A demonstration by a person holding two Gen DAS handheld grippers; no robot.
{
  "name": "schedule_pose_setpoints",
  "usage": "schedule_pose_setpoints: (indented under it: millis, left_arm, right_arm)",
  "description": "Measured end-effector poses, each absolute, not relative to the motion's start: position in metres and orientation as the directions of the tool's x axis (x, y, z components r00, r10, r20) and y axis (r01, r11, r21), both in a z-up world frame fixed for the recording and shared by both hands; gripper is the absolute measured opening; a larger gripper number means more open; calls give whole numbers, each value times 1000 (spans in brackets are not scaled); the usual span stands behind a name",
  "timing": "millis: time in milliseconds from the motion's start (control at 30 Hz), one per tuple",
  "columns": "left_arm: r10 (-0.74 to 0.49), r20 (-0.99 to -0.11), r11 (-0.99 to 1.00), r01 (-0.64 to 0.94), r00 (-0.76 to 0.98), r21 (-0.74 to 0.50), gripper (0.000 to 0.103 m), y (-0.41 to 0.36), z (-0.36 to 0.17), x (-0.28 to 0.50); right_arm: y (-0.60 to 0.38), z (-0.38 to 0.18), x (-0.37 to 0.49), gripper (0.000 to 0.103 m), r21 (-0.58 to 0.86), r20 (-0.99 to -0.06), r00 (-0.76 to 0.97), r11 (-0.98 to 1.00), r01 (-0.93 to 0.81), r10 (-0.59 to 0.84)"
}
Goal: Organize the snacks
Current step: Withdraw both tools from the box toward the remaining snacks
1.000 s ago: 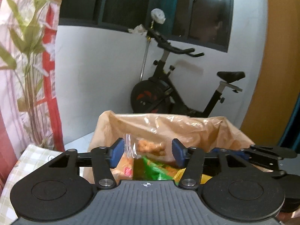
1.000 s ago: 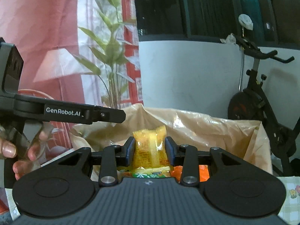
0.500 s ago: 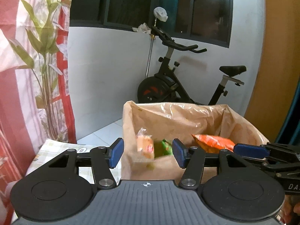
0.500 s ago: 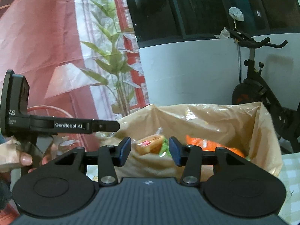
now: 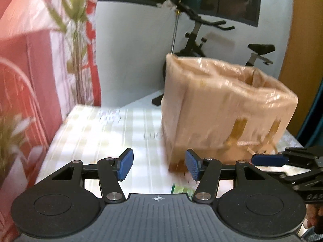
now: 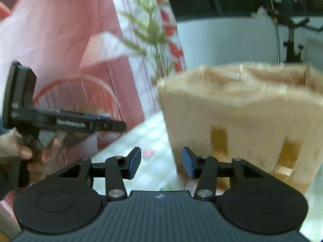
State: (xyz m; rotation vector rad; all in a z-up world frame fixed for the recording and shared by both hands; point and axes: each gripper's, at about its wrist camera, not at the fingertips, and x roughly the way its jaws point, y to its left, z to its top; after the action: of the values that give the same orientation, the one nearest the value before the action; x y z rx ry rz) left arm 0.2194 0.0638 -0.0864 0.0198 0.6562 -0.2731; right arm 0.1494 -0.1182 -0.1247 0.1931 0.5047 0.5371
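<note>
- Left wrist view: left tongs [image 5: 158,166] gape wide, gripping nothing; the lined box [image 5: 226,109] stands just ahead, rightward.
- Right tongs [image 6: 160,164] likewise spread and empty, probably free for another snack; any snacks inside are hidden.

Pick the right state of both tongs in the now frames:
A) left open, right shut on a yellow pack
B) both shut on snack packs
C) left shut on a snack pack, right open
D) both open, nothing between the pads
D: the left tongs and right tongs both stand spread, with only the checked tablecloth and the lined box showing beyond the gap.
</note>
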Motion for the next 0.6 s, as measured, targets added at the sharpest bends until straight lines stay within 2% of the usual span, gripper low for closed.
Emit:
schedule_pose_setpoints:
  millis: [67, 133, 500, 600]
  left_arm:
    - [-248, -622, 965, 245, 743, -92, 59, 68, -99, 218]
    - [-250, -639, 966, 234, 727, -111, 59, 72, -111, 216]
    - [-232, -686, 971, 204, 689, -124, 59, 74, -142, 205]
    - [-224, -710, 972, 202, 668, -117, 59, 71, -149, 206]
  right_arm:
    - [-111, -139, 152, 51, 309, -452, 715, 846, -436, 533]
    - [-103, -154, 155, 59, 304, -498, 690, 851, -428, 525]
    - [-62, -211, 168, 59, 202, -674, 566, 856, -476, 474]
    - [-60, -222, 170, 64, 212, -698, 541, 858, -469, 468]
